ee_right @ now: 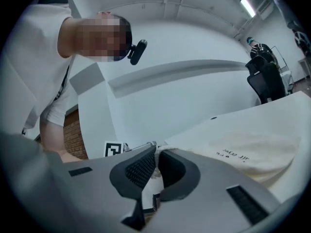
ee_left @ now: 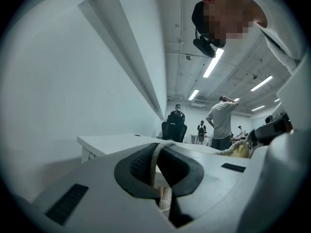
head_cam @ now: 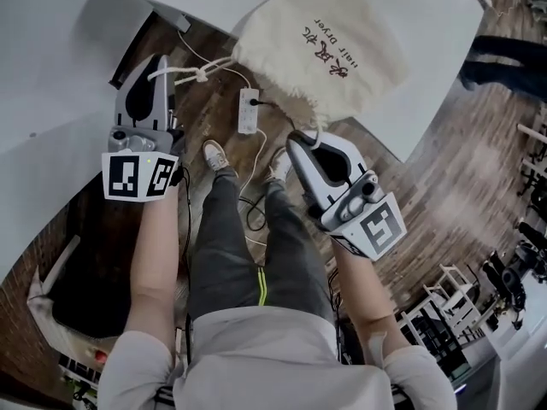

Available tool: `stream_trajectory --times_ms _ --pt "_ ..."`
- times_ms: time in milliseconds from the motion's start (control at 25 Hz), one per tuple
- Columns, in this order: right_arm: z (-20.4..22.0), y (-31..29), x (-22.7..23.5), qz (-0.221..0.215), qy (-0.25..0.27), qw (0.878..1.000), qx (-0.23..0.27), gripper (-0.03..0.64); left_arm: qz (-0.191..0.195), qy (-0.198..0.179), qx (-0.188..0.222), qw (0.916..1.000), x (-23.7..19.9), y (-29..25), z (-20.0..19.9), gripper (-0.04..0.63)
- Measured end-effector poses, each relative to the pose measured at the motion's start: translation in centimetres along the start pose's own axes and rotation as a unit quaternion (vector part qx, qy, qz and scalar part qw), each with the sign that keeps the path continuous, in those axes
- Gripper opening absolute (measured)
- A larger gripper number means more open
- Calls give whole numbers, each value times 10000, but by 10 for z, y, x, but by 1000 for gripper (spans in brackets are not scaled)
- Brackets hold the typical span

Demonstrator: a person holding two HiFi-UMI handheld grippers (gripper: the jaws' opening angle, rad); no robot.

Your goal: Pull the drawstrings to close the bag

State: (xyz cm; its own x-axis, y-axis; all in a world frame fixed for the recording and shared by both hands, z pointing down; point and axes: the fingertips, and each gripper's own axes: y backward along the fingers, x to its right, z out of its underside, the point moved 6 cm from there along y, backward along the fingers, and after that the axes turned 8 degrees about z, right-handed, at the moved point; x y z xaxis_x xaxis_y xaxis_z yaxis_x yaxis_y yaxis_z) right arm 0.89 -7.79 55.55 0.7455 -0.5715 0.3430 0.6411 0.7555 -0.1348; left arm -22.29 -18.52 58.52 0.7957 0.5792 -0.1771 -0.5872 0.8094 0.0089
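Cream drawstring bag (head_cam: 342, 41) on white table (head_cam: 444, 49); left gripper (head_cam: 159, 65) clamps its knotted drawstring (head_cam: 201, 75), right gripper (head_cam: 299, 137) pinches cord (ee_right: 157, 149) at the gathered mouth.

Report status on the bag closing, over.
Left gripper shut on left drawstring. Right gripper shut on right drawstring at the bag mouth. Mouth gathered, bag on white table. Nothing in the way.

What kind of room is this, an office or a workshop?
Probably an open-plan office or lab: white desks, a black office chair, long strip lights on a bare ceiling, and several people standing about.
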Motion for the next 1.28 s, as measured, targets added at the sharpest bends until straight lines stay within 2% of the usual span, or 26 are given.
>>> stream_trajectory --times_ms 120,200,440,560,680,760,840,920,1040,1280 --pt "-35 14 -3 190 -227 9987 408 41 -15 -33 30 10000 0 5 -20 17" --pt "-62 25 0 399 -178 9971 631 40 -122 -92 33 9999 -2 9 -36 17" --pt "-109 65 13 1016 515 9918 580 40 -611 -276 320 9972 -21 30 -102 17" --pt "-130 80 13 1325 653 9872 605 40 -728 -306 422 9960 -19 35 -133 17" --pt "-141 86 11 2049 1355 9690 244 38 -804 -393 493 9948 -11 40 -162 17" --pt "-142 86 8 2428 2040 9483 -144 38 -866 -476 564 9935 -6 48 -181 17" --pt "-147 86 7 2700 2490 9295 -352 38 -925 -541 656 9921 -1 57 -197 17" --pt "-157 89 12 2963 2648 9170 -356 38 -956 -605 724 9909 3 66 -211 17" --pt "-170 98 23 3230 2742 9054 -281 38 -938 -727 740 9902 13 75 -225 17" --pt "-183 100 38 3439 3101 8853 -427 40 -1155 -725 642 9886 19 88 -230 17"
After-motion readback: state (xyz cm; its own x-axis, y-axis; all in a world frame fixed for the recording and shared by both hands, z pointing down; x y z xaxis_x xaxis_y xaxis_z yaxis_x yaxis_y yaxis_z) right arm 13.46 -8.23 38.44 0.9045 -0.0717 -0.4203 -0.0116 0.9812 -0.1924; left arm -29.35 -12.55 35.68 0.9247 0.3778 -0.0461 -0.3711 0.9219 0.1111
